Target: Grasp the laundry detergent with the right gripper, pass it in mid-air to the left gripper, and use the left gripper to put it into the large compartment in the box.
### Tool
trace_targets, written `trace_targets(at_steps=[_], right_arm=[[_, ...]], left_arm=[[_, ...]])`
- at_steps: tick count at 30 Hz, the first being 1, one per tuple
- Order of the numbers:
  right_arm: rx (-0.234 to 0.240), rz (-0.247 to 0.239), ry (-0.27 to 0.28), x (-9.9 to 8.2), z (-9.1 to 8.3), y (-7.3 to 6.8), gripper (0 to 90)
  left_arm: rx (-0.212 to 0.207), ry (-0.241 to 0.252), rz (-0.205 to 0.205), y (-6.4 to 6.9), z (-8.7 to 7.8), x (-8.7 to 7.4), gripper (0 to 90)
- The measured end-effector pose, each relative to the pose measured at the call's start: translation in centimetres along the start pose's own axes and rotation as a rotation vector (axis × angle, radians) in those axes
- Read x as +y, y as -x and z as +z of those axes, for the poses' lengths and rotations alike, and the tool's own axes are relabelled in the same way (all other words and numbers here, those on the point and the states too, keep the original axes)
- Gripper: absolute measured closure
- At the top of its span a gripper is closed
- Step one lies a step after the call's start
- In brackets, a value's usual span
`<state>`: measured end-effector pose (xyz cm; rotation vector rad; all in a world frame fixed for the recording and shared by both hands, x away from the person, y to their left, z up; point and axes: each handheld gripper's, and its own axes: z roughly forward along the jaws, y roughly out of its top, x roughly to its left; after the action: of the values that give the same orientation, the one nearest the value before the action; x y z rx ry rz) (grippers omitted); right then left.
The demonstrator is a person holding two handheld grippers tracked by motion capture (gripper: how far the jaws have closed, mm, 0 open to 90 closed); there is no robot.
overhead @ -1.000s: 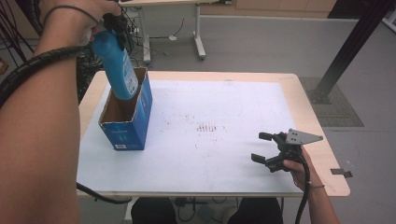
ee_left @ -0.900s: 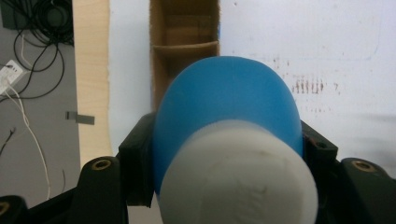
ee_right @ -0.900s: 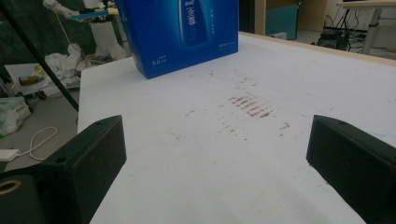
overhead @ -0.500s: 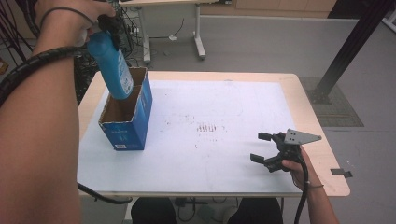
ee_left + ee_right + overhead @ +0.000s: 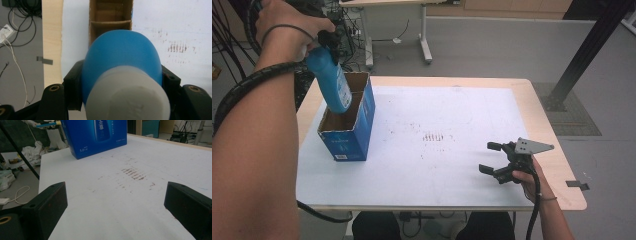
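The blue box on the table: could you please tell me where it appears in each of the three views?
High view: the blue box stands open at the table's left, the left gripper lowering a blue bottle over it.
Left gripper view: its cardboard inside is at top centre, beyond the bottle.
Right gripper view: its printed blue side is at top centre-left.
Shared landmark: the reddish marks on the white tabletop.

On the blue box (image 5: pixel 96 137), small white print reading roughly "50" is seen near the lower edge in the right gripper view; the larger white lettering above cannot be read.
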<state>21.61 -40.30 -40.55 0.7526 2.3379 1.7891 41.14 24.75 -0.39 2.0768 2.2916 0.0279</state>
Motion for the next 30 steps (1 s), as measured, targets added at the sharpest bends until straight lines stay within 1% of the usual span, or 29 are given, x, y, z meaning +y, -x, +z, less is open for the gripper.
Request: trace_targets(at_steps=[1,5,14,17,20,21,22,30], right_arm=[[-0.001,0.001,-0.003,0.0,0.0,0.0,4.9],[0.000,0.000,-0.006,0.1,0.1,0.1,4.9],[0.002,0.003,-0.011,0.1,0.4,0.2,4.9],[0.004,0.006,-0.013,0.0,0.6,0.3,4.9],[0.006,0.006,-0.012,0.0,0.6,0.3,4.9],[0.005,0.006,-0.013,0.0,0.7,0.3,4.9],[0.005,0.008,-0.014,0.0,0.7,0.4,4.9],[0.004,0.012,-0.016,-0.2,0.8,0.5,4.9]], left_arm=[[-0.005,-0.008,-0.001,-0.2,0.3,0.1,37.7],[-0.010,-0.015,-0.005,-0.6,1.0,0.3,37.7],[-0.006,-0.031,-0.002,-0.5,2.3,0.8,37.7],[-0.009,-0.043,0.000,-0.6,3.0,1.0,37.7],[-0.005,-0.048,0.001,-0.5,3.4,1.1,37.7],[-0.002,-0.057,0.004,-0.4,3.8,1.3,37.7],[-0.002,-0.057,0.004,-0.4,3.8,1.3,37.7],[0.003,-0.083,0.007,-0.5,5.5,1.8,37.7]])
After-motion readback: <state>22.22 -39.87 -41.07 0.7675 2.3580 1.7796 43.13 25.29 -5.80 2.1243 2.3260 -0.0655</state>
